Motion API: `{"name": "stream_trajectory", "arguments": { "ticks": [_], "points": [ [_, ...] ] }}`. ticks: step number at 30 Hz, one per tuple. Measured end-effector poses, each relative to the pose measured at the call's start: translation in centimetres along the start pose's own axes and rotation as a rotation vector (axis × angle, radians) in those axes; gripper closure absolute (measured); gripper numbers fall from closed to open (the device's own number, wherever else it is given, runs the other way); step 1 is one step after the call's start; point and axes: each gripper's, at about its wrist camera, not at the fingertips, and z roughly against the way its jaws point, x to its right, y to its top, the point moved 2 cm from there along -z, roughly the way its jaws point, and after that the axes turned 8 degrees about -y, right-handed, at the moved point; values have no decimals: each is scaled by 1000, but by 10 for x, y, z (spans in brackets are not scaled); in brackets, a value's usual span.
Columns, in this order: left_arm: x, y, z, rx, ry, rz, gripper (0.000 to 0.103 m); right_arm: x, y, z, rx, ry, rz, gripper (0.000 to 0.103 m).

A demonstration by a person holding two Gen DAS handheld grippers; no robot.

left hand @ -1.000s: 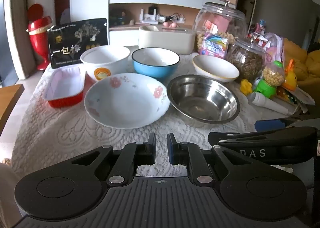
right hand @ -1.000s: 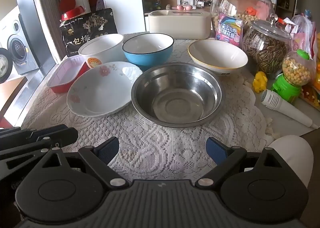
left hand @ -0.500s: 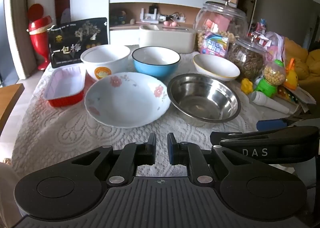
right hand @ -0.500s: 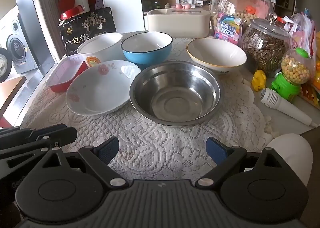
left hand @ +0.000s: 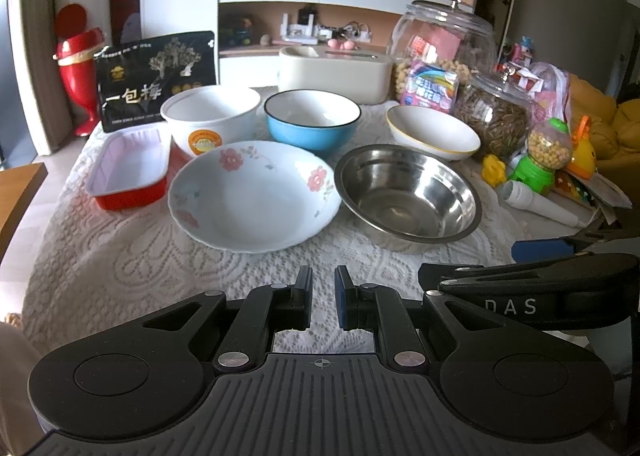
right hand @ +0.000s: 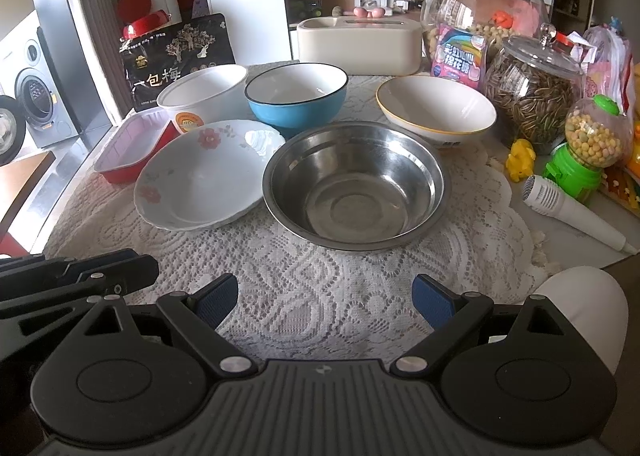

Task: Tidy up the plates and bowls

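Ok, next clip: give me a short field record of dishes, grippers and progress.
front row: floral plate, steel bowl
back row: white bowl, blue bowl, yellow-rimmed bowl
stacked: none
left hand-held gripper: nearly shut, empty
right hand-held gripper: open, empty, facing steel bowl
cloth: lace

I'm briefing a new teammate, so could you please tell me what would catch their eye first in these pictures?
The stainless steel bowl sits front and centre on the lace tablecloth, with the floral plate touching its left side. Behind them stand a blue bowl and two white bowls, while big glass jars crowd the right edge.
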Motion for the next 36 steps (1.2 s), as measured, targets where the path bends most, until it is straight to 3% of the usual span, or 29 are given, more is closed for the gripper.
{"name": "stream_trajectory", "arguments": {
  "ticks": [36],
  "points": [
    [-1, -1, -2, -9, 5, 3, 88, 1, -1, -1, -1, 1, 1, 9]
  ]
}}
